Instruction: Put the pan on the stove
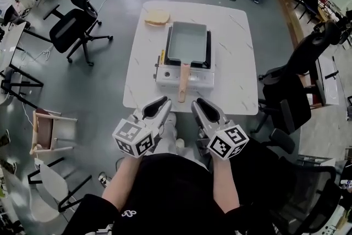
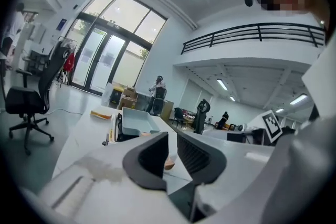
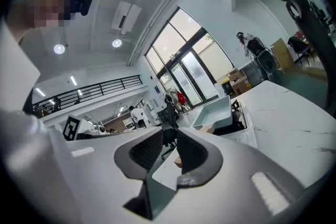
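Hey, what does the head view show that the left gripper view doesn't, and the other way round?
Only the head view: the left gripper and right gripper seen from above, held close to the table's near edge, and the wooden handle at full length.

Only the left gripper view: its own fingers narrowly apart with nothing gripped, tall glass doors and a balcony railing.

Both: the white table, the grey pan sitting on the stove, and the bread beyond it.

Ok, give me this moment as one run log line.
pan: on stove | left gripper: empty, jaws narrowly apart | right gripper: empty, jaws narrowly apart
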The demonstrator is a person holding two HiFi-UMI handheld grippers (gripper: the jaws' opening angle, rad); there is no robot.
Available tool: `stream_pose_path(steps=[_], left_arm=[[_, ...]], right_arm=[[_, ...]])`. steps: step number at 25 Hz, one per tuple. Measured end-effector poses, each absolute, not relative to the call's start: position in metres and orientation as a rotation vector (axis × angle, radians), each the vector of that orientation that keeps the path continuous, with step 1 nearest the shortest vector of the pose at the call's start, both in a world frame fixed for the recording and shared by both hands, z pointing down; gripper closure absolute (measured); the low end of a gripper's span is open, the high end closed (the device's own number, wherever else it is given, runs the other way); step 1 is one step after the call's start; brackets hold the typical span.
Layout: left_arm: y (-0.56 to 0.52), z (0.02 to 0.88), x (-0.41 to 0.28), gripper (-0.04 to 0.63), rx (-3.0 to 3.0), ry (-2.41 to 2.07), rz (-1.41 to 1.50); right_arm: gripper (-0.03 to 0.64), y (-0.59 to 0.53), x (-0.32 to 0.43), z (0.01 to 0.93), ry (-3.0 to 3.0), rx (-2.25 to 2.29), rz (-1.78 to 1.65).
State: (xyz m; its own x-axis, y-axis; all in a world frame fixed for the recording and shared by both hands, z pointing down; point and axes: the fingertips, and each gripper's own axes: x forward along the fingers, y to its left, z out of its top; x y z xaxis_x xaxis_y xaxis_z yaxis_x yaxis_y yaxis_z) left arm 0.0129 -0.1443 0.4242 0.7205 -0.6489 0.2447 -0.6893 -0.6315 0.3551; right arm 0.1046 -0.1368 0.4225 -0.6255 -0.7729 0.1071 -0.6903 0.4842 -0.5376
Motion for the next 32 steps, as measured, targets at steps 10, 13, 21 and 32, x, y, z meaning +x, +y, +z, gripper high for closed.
stream_pose_path(steps=[10,13,21,32], left_arm=[[-0.143,0.394,0.016,0.595,2.559,-1.151,0.050],[-0.143,0.390,0.016,0.595,2.558,-1.200,0.038],[-0.138,0.385,0.015,0.595,2.554,-1.252,0.031],[-0.138,0.390,0.016,0.595,2.558,-1.242,0.053]], right_arm=[[0.627,-0.134,0.118,0.399,2.523,-1.470,-0.682],[0.627,-0.132,0.120,0.393,2.517,-1.533,-0.613],[0.628,-0.126,0.117,0.389,2.553,-1.612,-0.493],[0.627,-0.125,0.115,0.392,2.563,-1.627,-0.475]])
